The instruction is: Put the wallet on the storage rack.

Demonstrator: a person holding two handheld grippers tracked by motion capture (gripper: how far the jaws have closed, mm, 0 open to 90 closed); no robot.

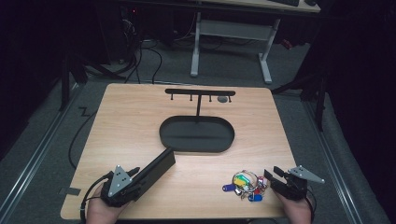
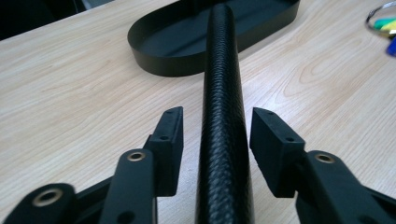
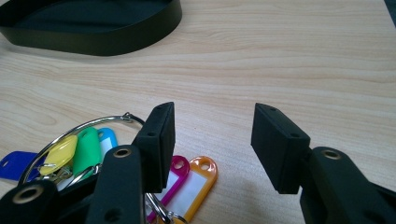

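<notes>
From above, the left gripper (image 1: 133,177) straddles a long black case (image 1: 156,169) pointing at the oval tray (image 1: 196,148); the right gripper (image 1: 276,177) sits beside the key tags (image 1: 245,185). Along the left gripper, open jaws flank the case untouched; closing off-centre could roll it. Along the right gripper, jaws gape empty, tags partly hidden behind one.

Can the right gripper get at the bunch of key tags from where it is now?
Probably yes. The right gripper is open right beside the key tags, which lie in the open on the table with nothing between them.
</notes>
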